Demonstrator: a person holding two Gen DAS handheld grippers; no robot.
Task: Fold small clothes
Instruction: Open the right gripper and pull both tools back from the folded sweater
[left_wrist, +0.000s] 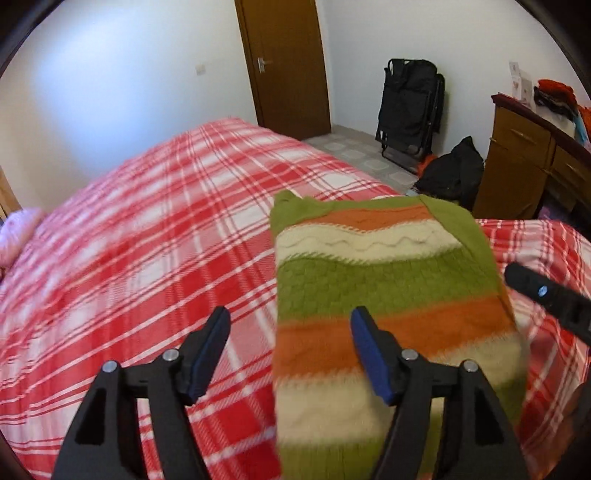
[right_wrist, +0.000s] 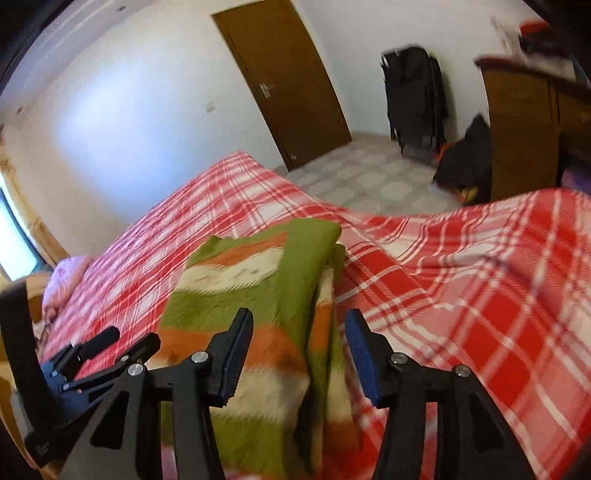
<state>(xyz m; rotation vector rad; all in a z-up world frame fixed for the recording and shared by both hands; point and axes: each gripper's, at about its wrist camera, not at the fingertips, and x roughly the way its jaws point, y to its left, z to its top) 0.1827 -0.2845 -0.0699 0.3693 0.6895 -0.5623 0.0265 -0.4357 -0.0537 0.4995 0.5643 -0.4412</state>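
A knitted sweater (left_wrist: 388, 295) striped in green, orange and cream lies folded lengthwise on the red plaid bedspread (left_wrist: 147, 240). My left gripper (left_wrist: 290, 317) is open just above the sweater's left edge, with that edge under the gap and the pads touching nothing. In the right wrist view the sweater (right_wrist: 229, 295) has a green fold along its right side. My right gripper (right_wrist: 300, 315) is open over that folded right edge, pads clear of the cloth. One finger (left_wrist: 543, 291) of the right gripper shows at the right of the left wrist view.
A brown door (left_wrist: 288, 62) stands behind the bed. A black folded chair (left_wrist: 410, 107) and a dark bag (left_wrist: 454, 170) sit on the tiled floor. A wooden dresser (left_wrist: 517, 162) with piled clothes is at the right. A pink pillow (left_wrist: 18, 232) lies far left.
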